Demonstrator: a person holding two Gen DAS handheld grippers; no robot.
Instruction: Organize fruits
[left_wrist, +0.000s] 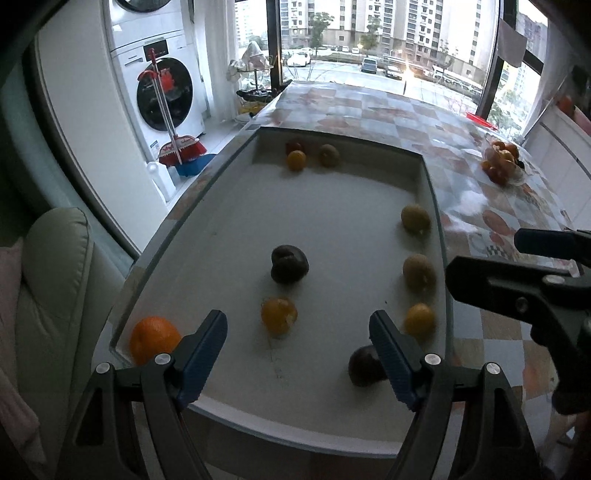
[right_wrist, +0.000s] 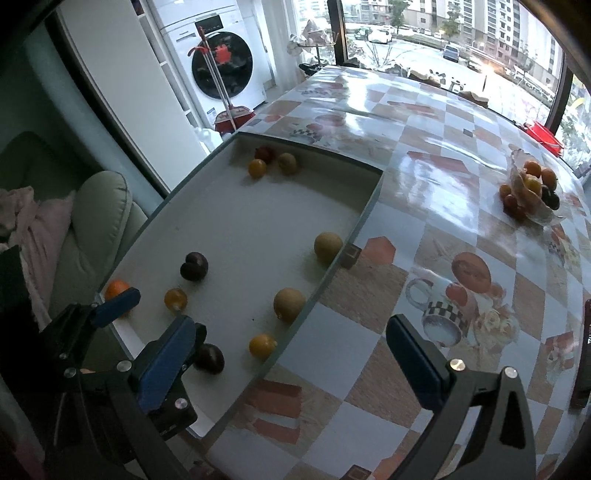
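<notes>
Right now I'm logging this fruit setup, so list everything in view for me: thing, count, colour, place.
tray: one, grey, on the table's near left part
dark plums: two, near-black, one mid-tray, one at the near edge by the left gripper
orange: one, bright orange, tray's near left corner
yellow-orange fruits: two, near part of the tray
tan round fruits: two, along the tray's right wall
far cluster: three, red, orange and tan, tray's far corner
fruit bowl: one, clear, mixed fruit, far right on the table
tablecloth: one, glossy checked
washing machine: one, white, far left
broom: one, red, before the machine
left gripper: open, empty
right gripper: open, empty
</notes>
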